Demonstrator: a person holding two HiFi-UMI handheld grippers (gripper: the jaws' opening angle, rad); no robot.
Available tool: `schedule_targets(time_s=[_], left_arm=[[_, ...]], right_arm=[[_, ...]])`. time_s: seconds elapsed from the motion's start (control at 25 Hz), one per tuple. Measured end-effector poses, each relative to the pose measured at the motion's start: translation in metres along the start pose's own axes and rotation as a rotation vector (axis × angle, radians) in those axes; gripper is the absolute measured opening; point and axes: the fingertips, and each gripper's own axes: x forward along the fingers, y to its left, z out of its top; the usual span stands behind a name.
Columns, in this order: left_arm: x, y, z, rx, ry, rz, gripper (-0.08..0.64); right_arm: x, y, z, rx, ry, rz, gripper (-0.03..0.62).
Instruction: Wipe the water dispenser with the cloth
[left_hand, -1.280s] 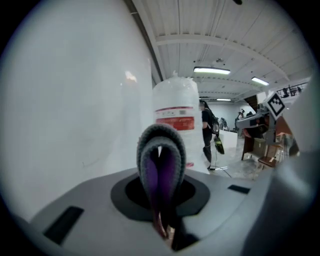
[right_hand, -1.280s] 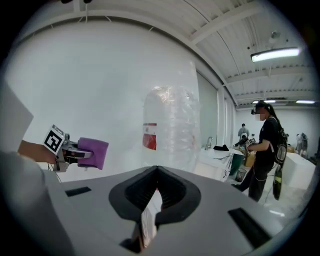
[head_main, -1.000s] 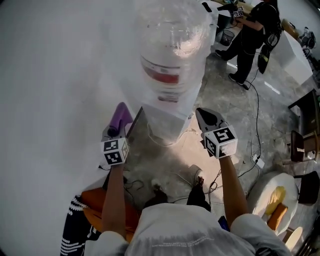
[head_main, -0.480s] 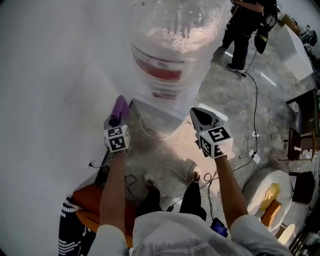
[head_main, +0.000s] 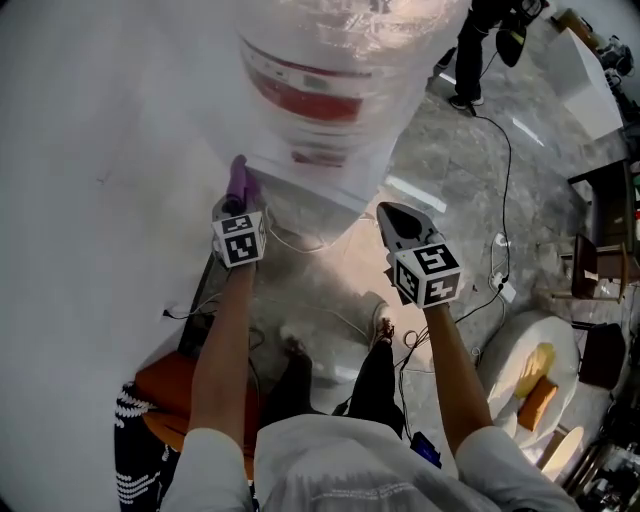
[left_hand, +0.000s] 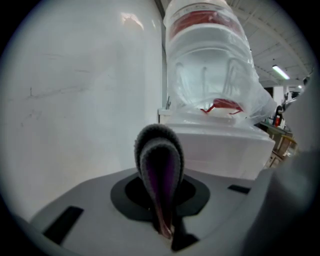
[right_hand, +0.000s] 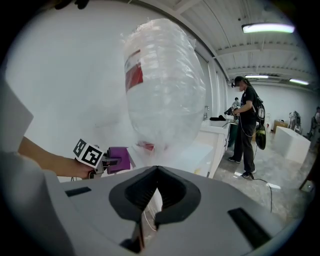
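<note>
The left hand-held gripper is clenching a folded purple cloth, with its jaws pressing together on the lower end while the rounded fold is standing up between them in the left gripper view. In the head view the cloth is sitting at the 9 o'clock edge of the white water dispenser, just beside its top corner; whether the two are touching is not showing clearly. The big clear bottle with a red label is standing upside down on the dispenser and is lying at 12 o'clock from both arms. The right hand-held gripper is hanging at 3 o'clock from the left one, near the dispenser's front corner but apart from it; its jaws are closing on each other with nothing between them. In the right gripper view the left hand-held gripper is showing at 9 o'clock beside the bottle. A person is standing on the floor at 3 o'clock, well apart from the dispenser.
</note>
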Motion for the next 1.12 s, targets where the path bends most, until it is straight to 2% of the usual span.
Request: schedule_targets(time_s=[0.24,0.4,0.92,1.12], left_arm=[[-0.009,-0.047,0.007,0.128,0.003,-0.101,0.054],[-0.010,-0.079,0.008,0.171,0.002,-0.155,0.054],[-0.038,-0.188,-0.001,0.145,0.000,-0.316,0.054],[-0.047,-0.230,-0.014,0.180,0.005,-0.402,0.054]], right_arm=[[-0.014,0.005,-0.007,-0.008,0.009,0.001,0.008],[-0.031,-0.001,-0.009,-0.005,-0.041,-0.015,0.008],[-0.085,-0.033,-0.049,0.045,0.001,-0.093,0.008],[-0.096,-0.033,-0.052,0.065,-0.003,-0.096,0.008]])
